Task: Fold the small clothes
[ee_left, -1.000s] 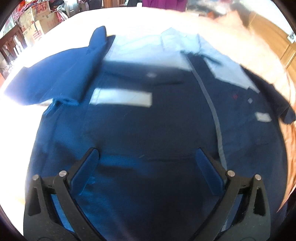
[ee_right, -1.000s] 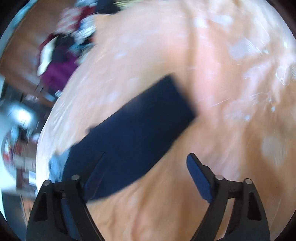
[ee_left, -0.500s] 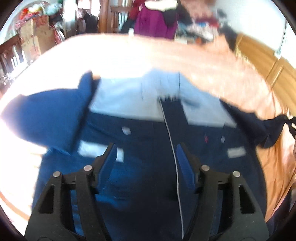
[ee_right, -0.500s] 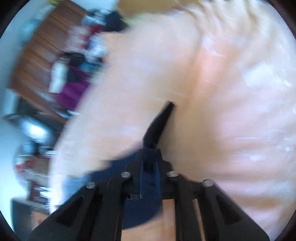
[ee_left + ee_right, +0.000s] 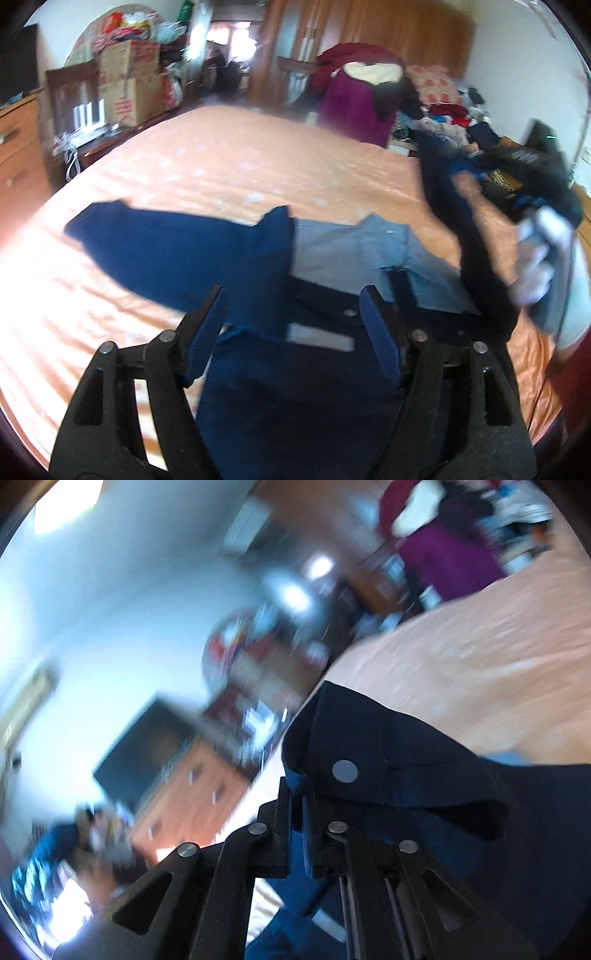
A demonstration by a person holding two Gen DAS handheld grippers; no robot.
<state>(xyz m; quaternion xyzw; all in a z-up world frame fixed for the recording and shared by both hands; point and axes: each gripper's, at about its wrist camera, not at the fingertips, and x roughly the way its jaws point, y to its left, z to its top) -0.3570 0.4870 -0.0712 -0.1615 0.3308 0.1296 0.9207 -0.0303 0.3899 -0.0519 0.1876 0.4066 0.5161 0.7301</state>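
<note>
We note a navy jacket (image 5: 280, 387) with a pale blue yoke spread on the orange bed cover (image 5: 229, 166), lying toward the bed's near edge. One sleeve (image 5: 177, 251) stretches flat toward the left edge of the bed. The other sleeve (image 5: 388, 760) is lifted clear of the cover on the right side. The right gripper (image 5: 297, 812) is nearly closed, its jaws pinching the sleeve's cuff edge, a round snap button (image 5: 345, 770) showing just beside the grip; the jaws have just eased apart slightly with the cloth between them. From the left wrist camera we see a hand (image 5: 532, 258) holding that gripper's handle above the right edge of the bed, blurred, with the dark sleeve hanging from it down to the jacket body. The left gripper (image 5: 293, 334) hovers over the jacket's chest with its jaws moderately wide, having just opened a little, nothing between the pads. Beyond the far edge stand cardboard boxes (image 5: 127, 81) and a purple garment (image 5: 354, 107) draped over furniture.
</note>
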